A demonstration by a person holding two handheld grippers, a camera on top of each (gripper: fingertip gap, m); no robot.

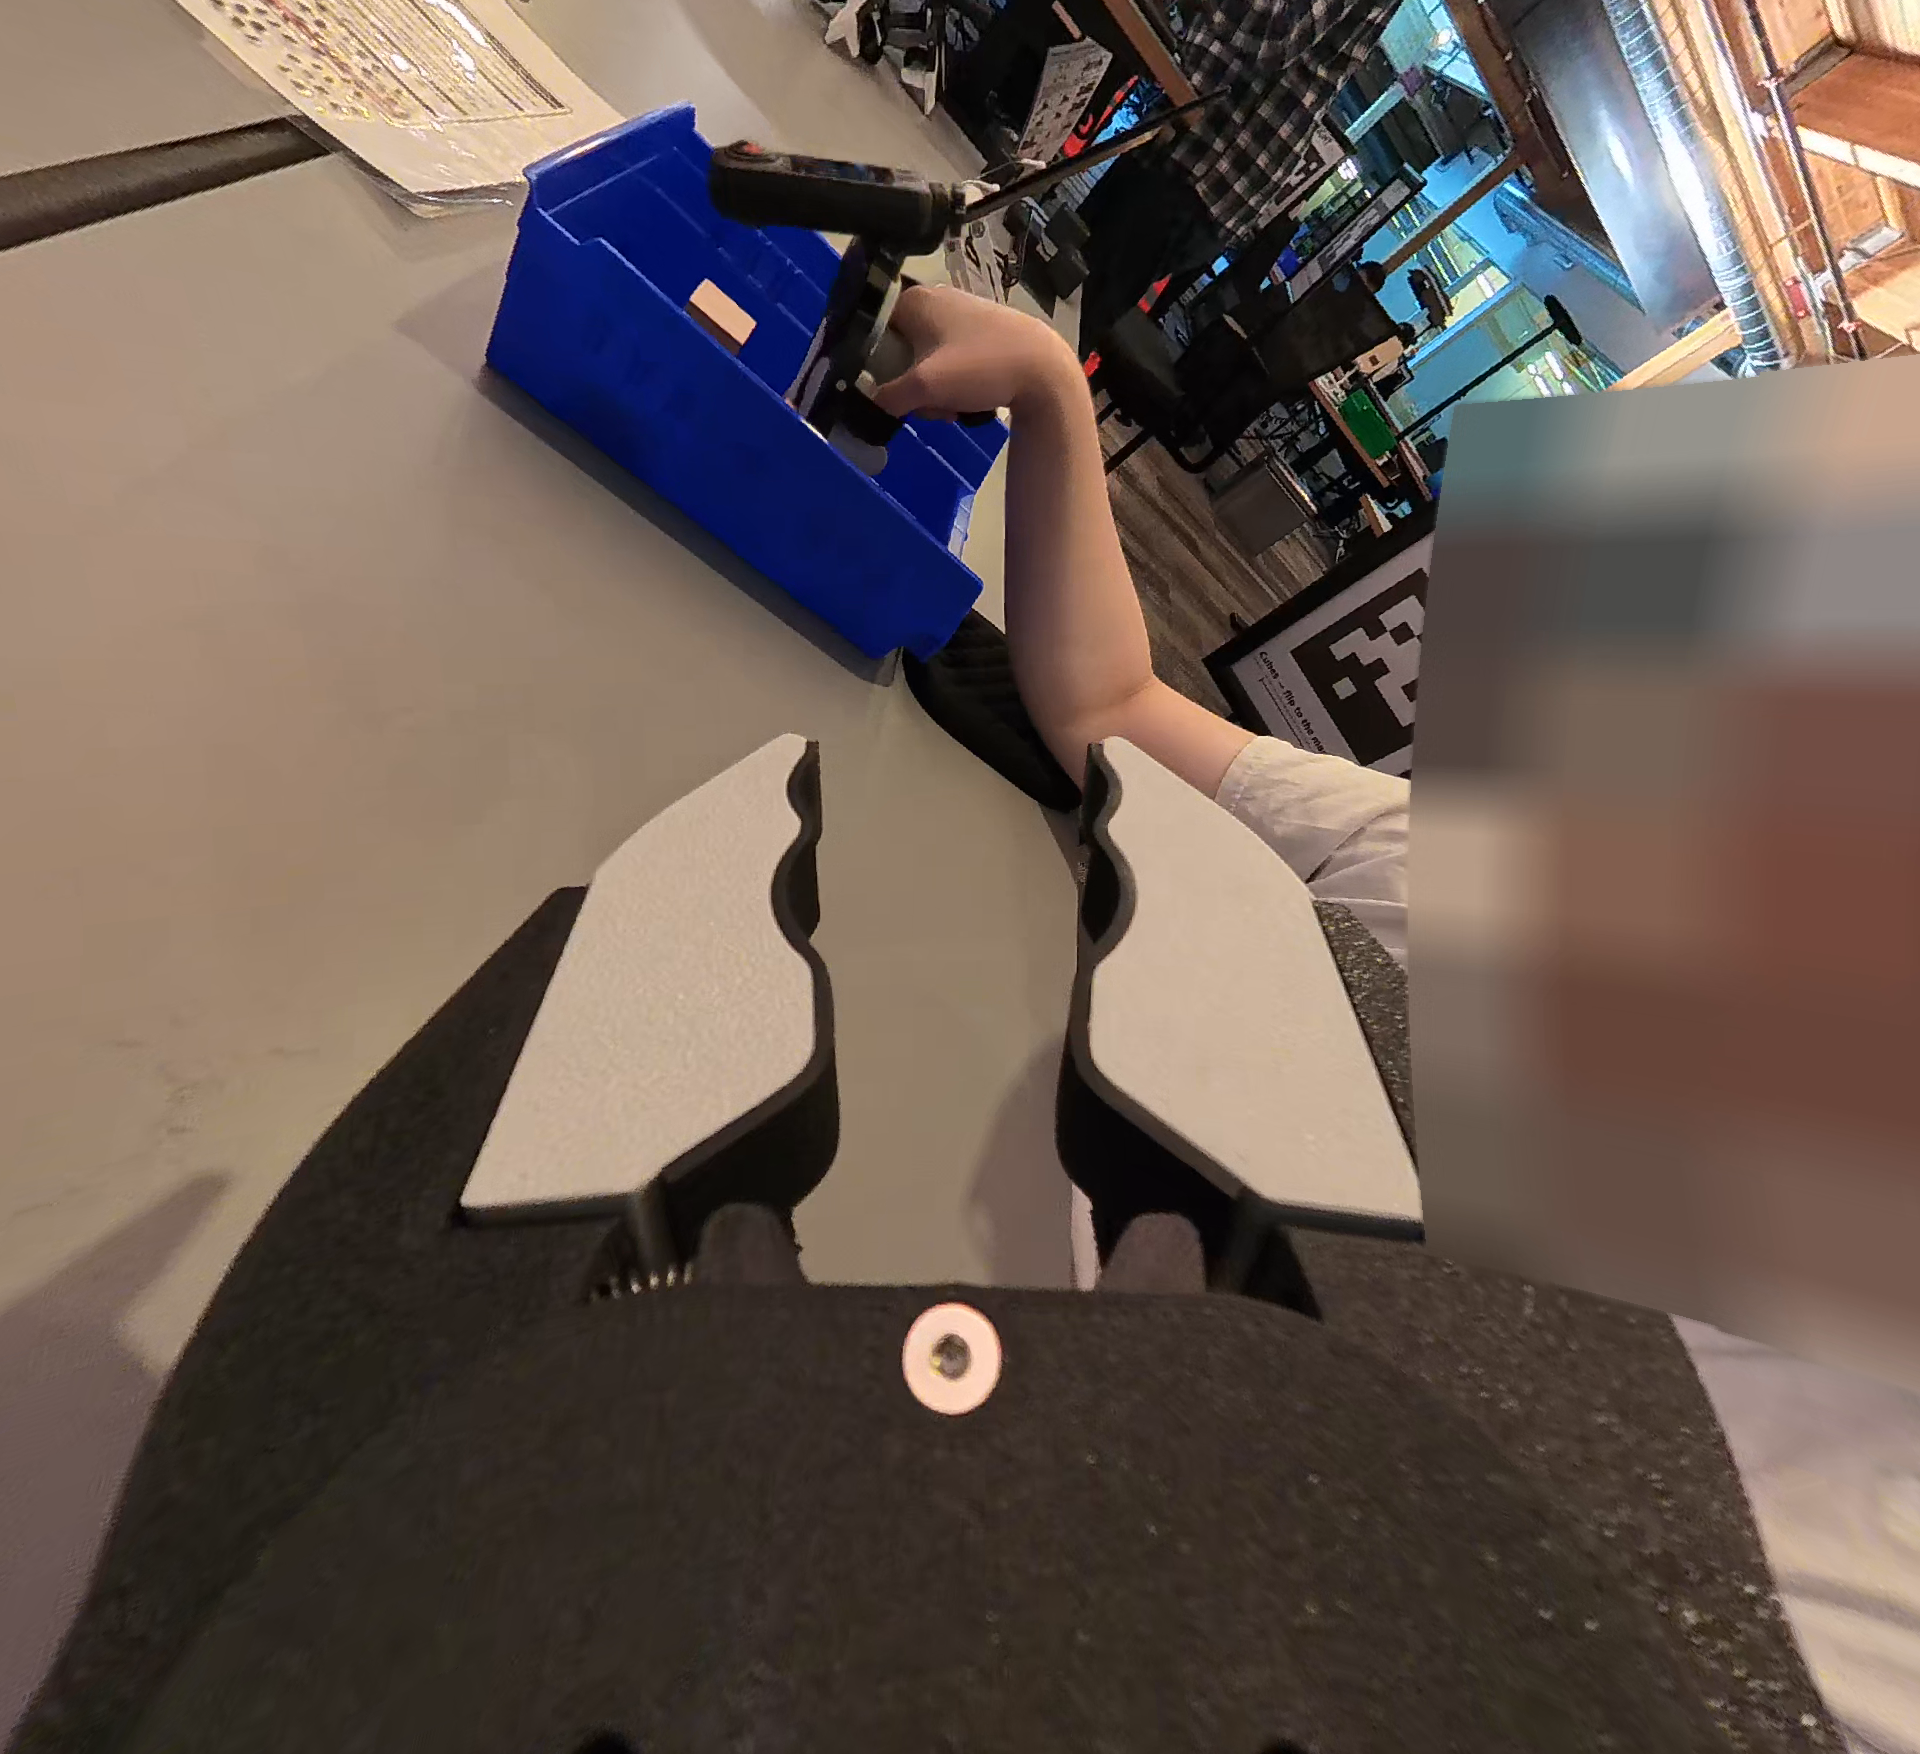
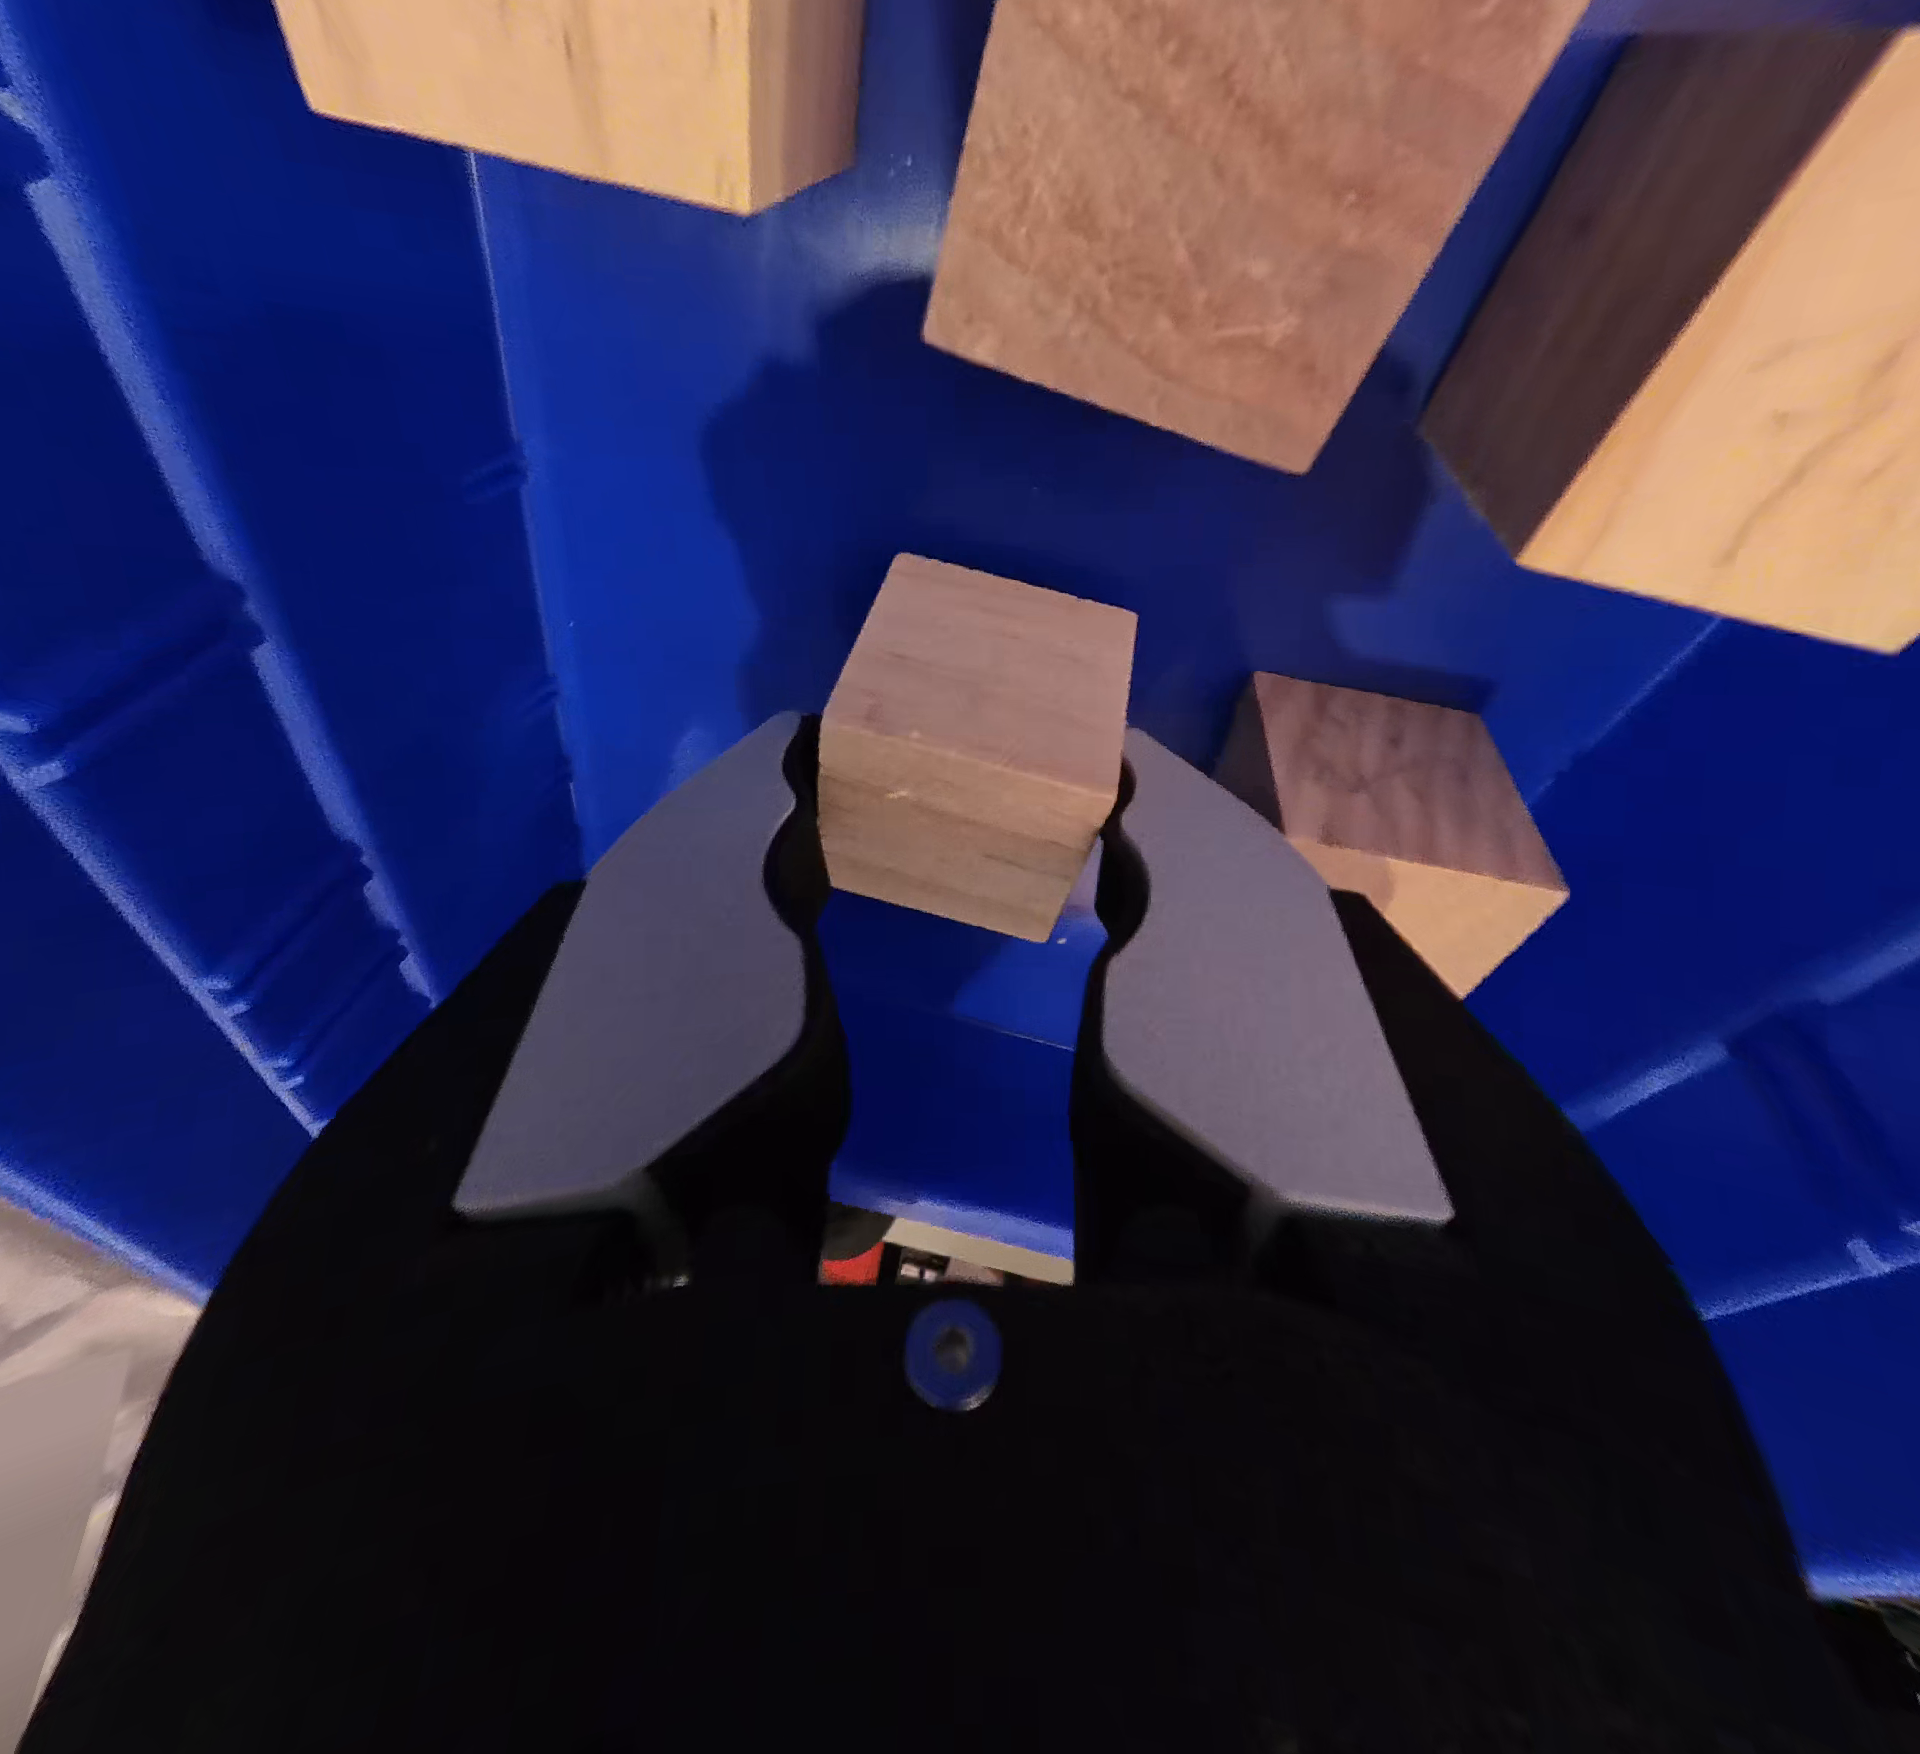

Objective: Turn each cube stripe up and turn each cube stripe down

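Observation:
In the right wrist view my right gripper [image 2: 966, 769] is inside the blue bin [image 2: 312, 665], shut on a small wooden cube [image 2: 971, 738] held between its fingertips above the bin floor. Several other wooden cubes lie around it: a pale one [image 2: 561, 0] upper left, a brown one [image 2: 1247, 146] above, a dark-and-pale one [image 2: 1704, 354] right, and another [image 2: 1392, 811] beside the right finger. In the left wrist view my left gripper [image 1: 951, 769] is open and empty over the grey table [image 1: 312, 665]. The bin [image 1: 727, 457] shows there, with the right gripper [image 1: 862, 322] reaching in and a cube [image 1: 720, 314] visible.
A laminated sheet [image 1: 353, 21] lies on the table at the back left. A person's arm [image 1: 1070, 541] reaches over the bin's right end. A black pad [image 1: 987, 717] sits at the table edge. A board with a black-and-white marker [image 1: 1340, 665] stands beyond the edge.

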